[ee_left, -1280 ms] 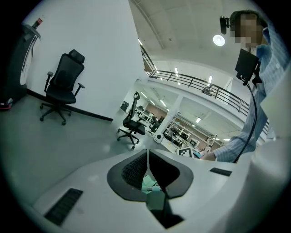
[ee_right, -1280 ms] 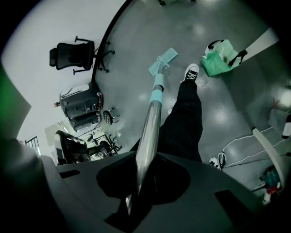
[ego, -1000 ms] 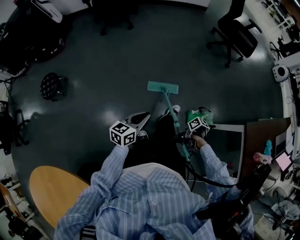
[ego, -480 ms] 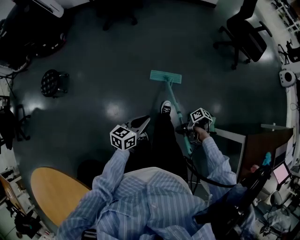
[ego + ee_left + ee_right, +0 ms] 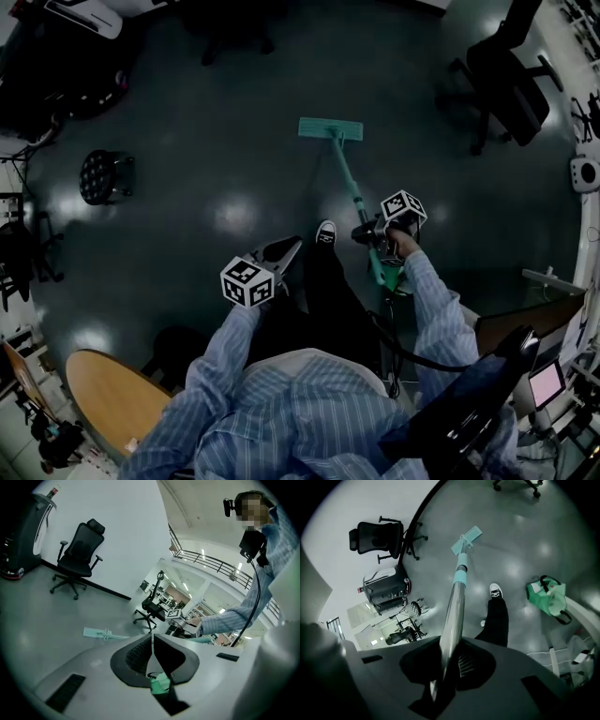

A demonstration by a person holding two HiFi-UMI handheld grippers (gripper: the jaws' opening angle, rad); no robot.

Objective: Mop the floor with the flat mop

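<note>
The flat mop lies with its teal head (image 5: 330,129) flat on the dark floor ahead of me, and its handle (image 5: 354,197) slants back to my right hand. My right gripper (image 5: 371,236) is shut on the handle (image 5: 455,603), which runs out between the jaws to the mop head (image 5: 466,540). My left gripper (image 5: 283,251) hangs over my left leg, apart from the mop, shut with nothing in it. In the left gripper view its pads (image 5: 140,652) meet, and the mop head (image 5: 100,633) lies on the floor beyond.
Black office chairs (image 5: 511,80) stand at the far right. A round black stool (image 5: 105,175) is at the left, dark machines (image 5: 56,66) at the far left. A round wooden table (image 5: 112,394) is behind me on the left. A green bag (image 5: 547,597) sits by my right foot (image 5: 495,590).
The mop head has slid forward, away from me, and I have stepped after it. The green bag and the desk have dropped out of the head view. Both grippers keep their state.
</note>
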